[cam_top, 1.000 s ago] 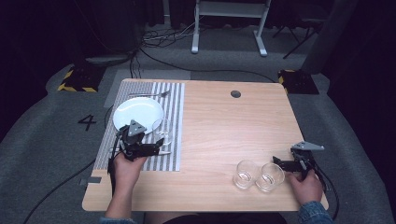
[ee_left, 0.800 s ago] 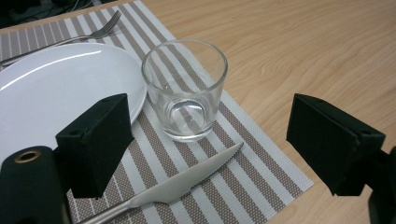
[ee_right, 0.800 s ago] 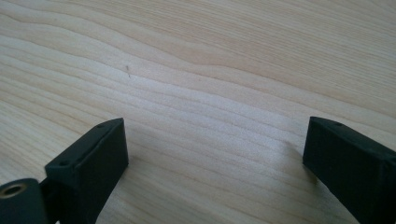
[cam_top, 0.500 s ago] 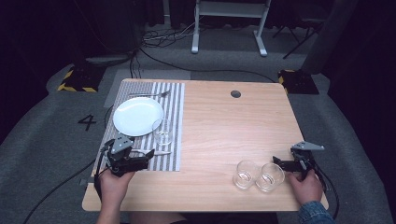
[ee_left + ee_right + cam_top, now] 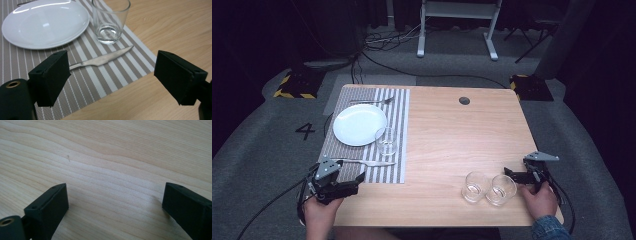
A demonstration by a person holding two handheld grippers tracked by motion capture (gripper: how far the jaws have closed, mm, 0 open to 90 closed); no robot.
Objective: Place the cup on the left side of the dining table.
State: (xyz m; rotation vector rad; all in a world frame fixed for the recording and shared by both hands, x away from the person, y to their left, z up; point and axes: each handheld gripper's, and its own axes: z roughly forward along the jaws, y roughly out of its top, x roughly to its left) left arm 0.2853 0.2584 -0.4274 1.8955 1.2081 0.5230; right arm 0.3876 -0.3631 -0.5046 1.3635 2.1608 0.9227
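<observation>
Striped placemat (image 5: 398, 131) holds white plate (image 5: 359, 124), fork (image 5: 372, 101), knife (image 5: 367, 162), one glass (image 5: 387, 140). Two more glasses (image 5: 488, 187) stand touching on bare wooden table (image 5: 457, 135).

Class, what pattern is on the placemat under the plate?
Grey and white stripes on the placemat, clearest in the left gripper view.

Wide bare run of wooden table (image 5: 452, 145) through the middle and far right, broken only by a small dark hole (image 5: 464, 100) near the far edge. Crowded on the left: striped placemat (image 5: 399, 170) carrying a white plate (image 5: 359, 124), a glass (image 5: 387, 140) just beside the plate's near right rim, a knife (image 5: 367, 162) lying crosswise nearer still, and a fork (image 5: 372, 101) at the far end. Blocked near right by two empty glasses (image 5: 489, 187) side by side, just left of the right gripper (image 5: 511, 175).
</observation>
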